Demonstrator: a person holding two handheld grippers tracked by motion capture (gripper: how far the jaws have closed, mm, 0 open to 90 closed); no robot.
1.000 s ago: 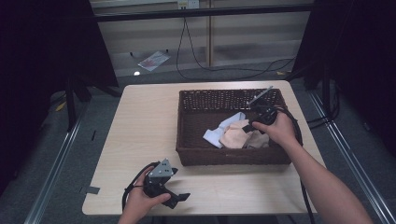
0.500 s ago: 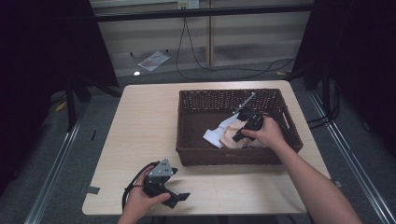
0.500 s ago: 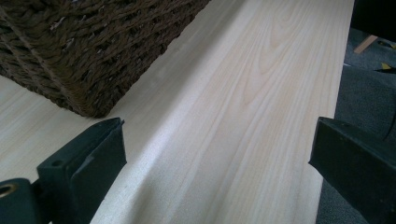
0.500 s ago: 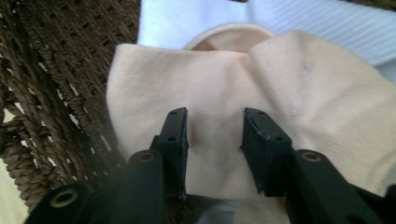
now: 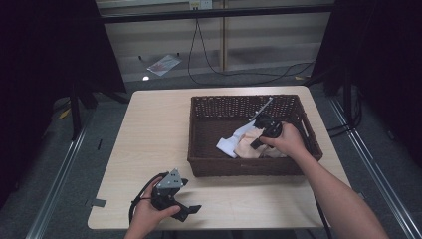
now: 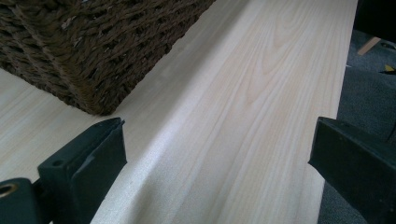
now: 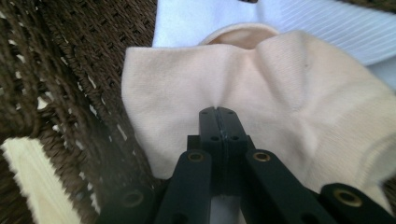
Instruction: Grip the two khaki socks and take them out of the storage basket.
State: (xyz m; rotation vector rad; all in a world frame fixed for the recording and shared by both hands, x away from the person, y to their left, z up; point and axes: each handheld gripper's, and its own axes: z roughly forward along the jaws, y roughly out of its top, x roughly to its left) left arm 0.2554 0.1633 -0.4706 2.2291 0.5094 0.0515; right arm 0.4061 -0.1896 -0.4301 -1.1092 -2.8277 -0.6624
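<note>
This looks like a lab or recording studio rather than a home: a lone pale wooden table [image 5: 164, 134] stands on grey floor, hemmed by black curtains [image 5: 45, 59] (dark on both sides), with loose cables [image 5: 224, 74] trailing behind and metal rails [image 5: 54, 189] alongside.

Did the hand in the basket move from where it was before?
Yes. The right gripper slid from the basket's right wall toward its middle, onto the peach cloth.
</note>
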